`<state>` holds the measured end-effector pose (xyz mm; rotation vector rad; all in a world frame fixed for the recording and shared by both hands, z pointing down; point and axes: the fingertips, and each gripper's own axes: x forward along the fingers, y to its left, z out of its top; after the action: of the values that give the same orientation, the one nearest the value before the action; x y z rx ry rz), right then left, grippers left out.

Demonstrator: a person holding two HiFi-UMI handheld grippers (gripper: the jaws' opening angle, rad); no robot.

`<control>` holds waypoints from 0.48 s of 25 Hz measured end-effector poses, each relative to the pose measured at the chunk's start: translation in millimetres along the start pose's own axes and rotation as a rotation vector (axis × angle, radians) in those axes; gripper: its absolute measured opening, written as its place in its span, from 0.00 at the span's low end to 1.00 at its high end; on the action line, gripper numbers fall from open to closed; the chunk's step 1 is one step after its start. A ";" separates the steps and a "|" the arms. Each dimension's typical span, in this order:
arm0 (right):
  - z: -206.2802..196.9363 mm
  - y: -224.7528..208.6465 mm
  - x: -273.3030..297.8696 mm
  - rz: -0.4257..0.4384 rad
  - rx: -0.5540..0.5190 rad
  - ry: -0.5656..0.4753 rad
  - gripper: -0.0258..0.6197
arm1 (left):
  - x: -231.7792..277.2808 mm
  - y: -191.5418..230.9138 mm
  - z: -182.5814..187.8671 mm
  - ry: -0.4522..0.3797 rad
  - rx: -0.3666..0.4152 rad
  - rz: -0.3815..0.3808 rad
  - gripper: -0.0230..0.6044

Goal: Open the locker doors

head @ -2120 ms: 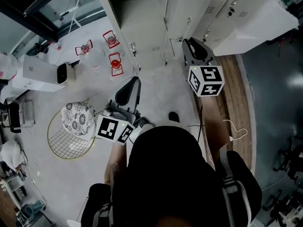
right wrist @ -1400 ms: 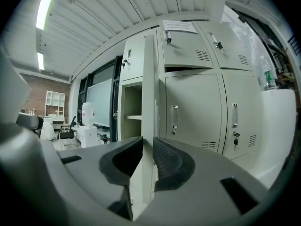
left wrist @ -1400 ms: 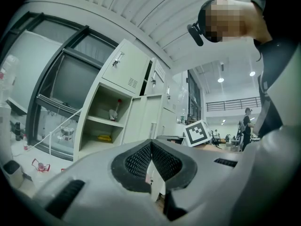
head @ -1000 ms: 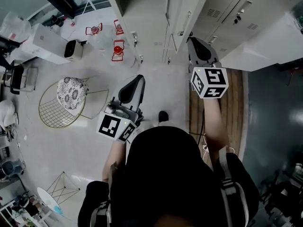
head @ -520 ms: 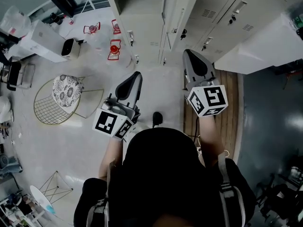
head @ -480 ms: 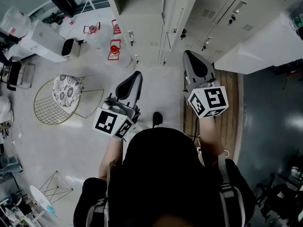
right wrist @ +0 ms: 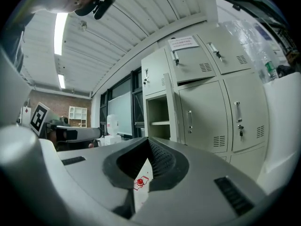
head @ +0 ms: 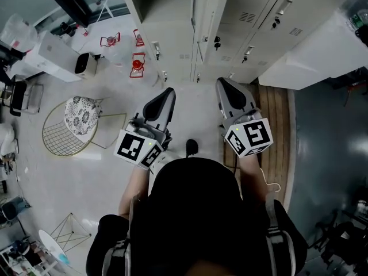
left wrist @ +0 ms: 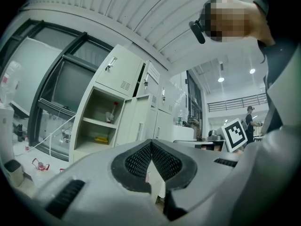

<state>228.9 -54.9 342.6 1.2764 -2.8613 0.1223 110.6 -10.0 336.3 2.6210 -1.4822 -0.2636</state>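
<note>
Left gripper [head: 167, 92]: jaws pressed together, nothing between them. Right gripper [head: 222, 83]: jaws likewise closed tight and empty. Both were held short of the lockers [head: 253, 33] on the far side, touching nothing. One locker door [head: 201, 22] stood open.

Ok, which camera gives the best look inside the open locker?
The left gripper view: the open locker faces it, with its shelves plainly visible. The right gripper view shows the locker narrow and side-on; the head view catches only part of its inside from above.

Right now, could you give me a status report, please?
Left gripper, right gripper shut, empty. One locker door open, right-hand doors closed. Nothing blocking.
</note>
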 end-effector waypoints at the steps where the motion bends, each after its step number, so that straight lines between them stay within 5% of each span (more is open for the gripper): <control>1: -0.8 0.3 -1.5 0.003 0.003 0.000 0.05 | 0.3 -1.6 -0.4 0.002 0.001 -0.002 0.06; 12: 0.2 7.2 -5.7 0.034 -0.009 0.013 0.05 | 1.9 -9.8 -3.0 0.014 0.003 -0.010 0.06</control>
<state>227.3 -45.9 341.7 1.2217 -2.8696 0.1179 120.3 -6.5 337.2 2.6277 -1.4673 -0.2439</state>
